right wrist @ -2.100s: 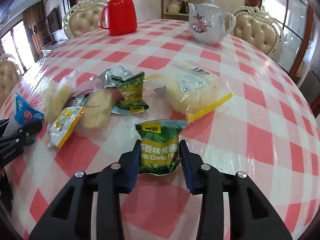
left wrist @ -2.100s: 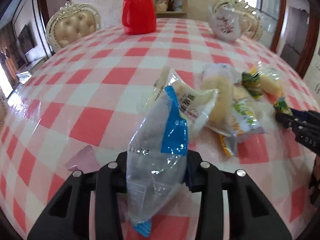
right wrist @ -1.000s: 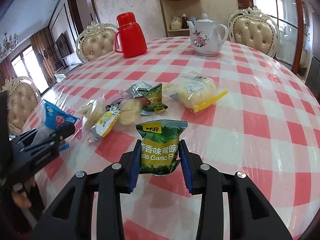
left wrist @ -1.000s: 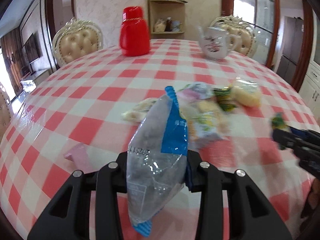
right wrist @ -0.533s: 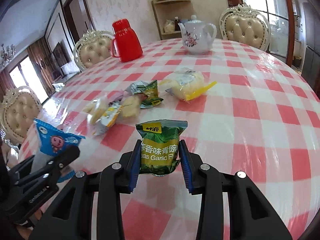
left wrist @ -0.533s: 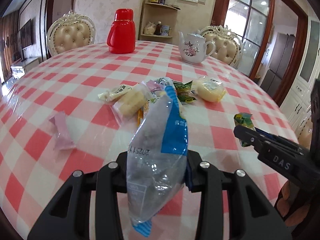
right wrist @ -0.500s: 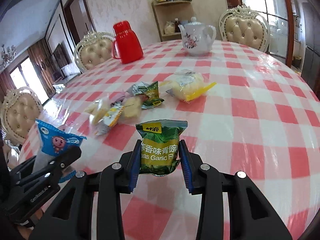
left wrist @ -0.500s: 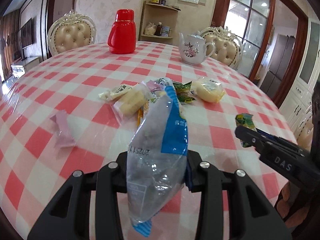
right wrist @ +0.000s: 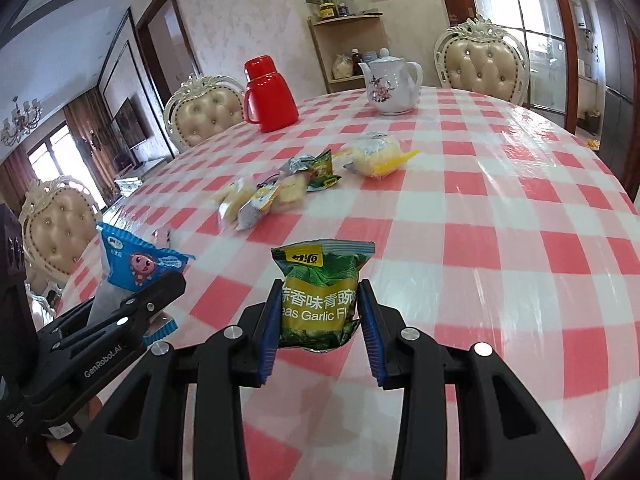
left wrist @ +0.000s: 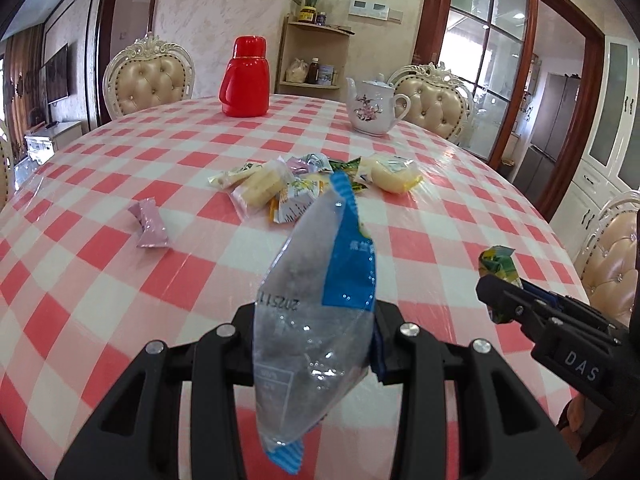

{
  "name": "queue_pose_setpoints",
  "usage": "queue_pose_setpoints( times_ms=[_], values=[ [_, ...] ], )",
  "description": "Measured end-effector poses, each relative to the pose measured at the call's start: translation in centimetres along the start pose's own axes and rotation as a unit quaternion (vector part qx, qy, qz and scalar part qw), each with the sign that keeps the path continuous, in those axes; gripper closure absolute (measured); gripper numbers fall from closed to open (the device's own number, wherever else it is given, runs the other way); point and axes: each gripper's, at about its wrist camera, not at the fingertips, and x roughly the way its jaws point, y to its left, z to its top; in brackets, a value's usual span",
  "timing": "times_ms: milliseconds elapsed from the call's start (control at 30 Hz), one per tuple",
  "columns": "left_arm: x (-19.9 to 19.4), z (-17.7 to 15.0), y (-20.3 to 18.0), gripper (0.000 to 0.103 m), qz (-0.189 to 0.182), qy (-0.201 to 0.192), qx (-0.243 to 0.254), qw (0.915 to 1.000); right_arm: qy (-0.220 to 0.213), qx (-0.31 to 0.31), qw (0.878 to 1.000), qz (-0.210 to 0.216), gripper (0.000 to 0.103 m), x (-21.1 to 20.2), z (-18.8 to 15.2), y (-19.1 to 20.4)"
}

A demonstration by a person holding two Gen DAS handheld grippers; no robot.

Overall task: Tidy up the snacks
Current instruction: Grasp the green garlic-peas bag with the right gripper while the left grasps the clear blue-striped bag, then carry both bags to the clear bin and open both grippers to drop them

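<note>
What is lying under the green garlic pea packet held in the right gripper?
Under the green garlic pea packet, held by the right hand-held gripper, only the red-and-white checked tablecloth shows. The cloth directly behind the packet is hidden.

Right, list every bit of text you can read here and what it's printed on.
"eas Garlic Fl", partly hidden, under Chinese characters: green packet in right gripper.
"20251", reversed, cut off: clear blue packet in left gripper.
"DAS": right gripper body.
"GenRobot.AI": left gripper body.
Pile wrappers: too small.
</note>
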Motion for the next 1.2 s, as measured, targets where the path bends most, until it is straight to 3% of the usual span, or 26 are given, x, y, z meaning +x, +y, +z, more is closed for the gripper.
queue_pose_setpoints(
  times_ms=[600, 1200],
  values=[
    [-8.6, -5.2, 2.9, 0.064, 0.047, 0.023, 0.037, 0.9980, 0.011, -0.086, 0.996, 0.037, 0.066, -4.0, -4.4, 7.6],
    [-16.4, -10.1, 10.4, 0.064, 0.105, 0.036, 0.021, 0.9935, 0.029, -0.194, 0.975, 0.106, 0.066, -6.1, -8.7, 17.9]
  ],
)
